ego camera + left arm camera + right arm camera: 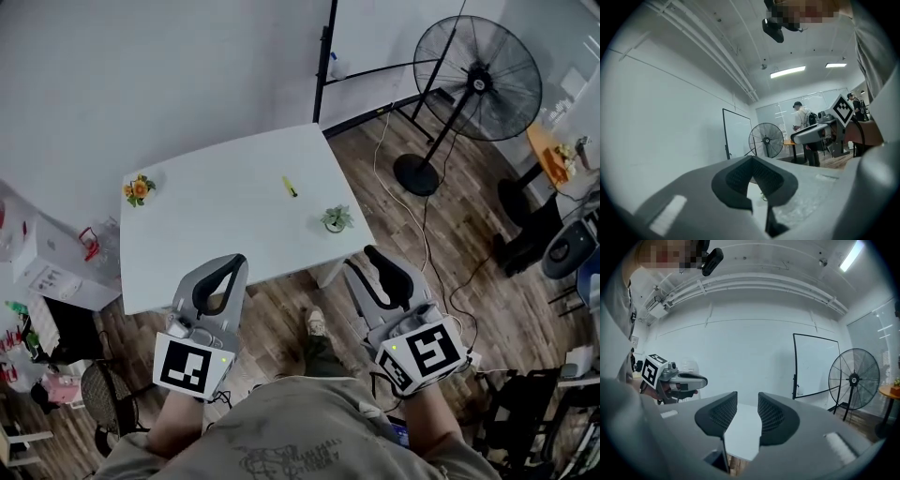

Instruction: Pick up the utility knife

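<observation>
The utility knife (pixel 290 187), small and yellow, lies on the white table (pixel 216 234) right of its middle, towards the far edge. Both grippers hover over the floor at the table's near edge, well short of the knife. My left gripper (pixel 238 260) has its fingertips touching, with nothing held. My right gripper (pixel 362 261) is open with a narrow gap and is empty. In the right gripper view the table (pixel 742 430) shows through the gap of the right gripper (pixel 747 398). The left gripper (pixel 751 158) hides most of the table in its own view, and neither gripper view shows the knife.
A small potted plant (pixel 335 219) stands near the table's right front corner, and an orange flower (pixel 139 189) at its far left. A floor fan (pixel 478 80), a whiteboard stand (pixel 325 66) and cables lie to the right. Boxes (pixel 47 267) crowd the left.
</observation>
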Demonstrator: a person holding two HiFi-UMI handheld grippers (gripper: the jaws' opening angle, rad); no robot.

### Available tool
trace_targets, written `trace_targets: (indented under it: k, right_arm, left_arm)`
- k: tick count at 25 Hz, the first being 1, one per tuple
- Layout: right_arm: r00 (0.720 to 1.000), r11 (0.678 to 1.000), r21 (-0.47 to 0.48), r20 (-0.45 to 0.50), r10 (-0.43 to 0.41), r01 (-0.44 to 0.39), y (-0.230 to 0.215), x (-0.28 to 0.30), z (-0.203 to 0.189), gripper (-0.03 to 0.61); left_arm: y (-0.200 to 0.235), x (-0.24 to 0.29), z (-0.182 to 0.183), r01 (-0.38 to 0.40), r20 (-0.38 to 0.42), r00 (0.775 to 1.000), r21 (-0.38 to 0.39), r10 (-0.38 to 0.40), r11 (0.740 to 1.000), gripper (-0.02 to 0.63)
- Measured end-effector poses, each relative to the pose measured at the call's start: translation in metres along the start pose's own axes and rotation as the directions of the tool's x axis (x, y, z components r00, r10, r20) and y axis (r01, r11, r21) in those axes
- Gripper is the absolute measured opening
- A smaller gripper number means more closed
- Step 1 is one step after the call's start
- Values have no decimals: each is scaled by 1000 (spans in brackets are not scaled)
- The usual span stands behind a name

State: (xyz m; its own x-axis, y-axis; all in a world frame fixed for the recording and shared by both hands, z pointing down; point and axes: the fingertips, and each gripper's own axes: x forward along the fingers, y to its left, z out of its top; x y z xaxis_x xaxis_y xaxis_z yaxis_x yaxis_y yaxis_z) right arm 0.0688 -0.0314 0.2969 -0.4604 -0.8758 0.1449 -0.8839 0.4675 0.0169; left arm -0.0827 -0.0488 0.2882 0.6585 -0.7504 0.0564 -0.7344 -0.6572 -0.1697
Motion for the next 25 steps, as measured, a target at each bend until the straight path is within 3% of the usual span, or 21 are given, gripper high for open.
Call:
trace_targets:
  k: [15, 25]
  right_arm:
    - [981, 984, 28, -69, 180, -178, -139, 146, -3, 158]
    - [960, 968, 54, -119, 252, -247, -171, 209, -21, 158]
  left_arm:
    - [62, 180, -7, -109, -98, 989, -2, 108, 994, 0]
    - [92, 227, -28, -152, -150, 977, -8, 149, 988, 0]
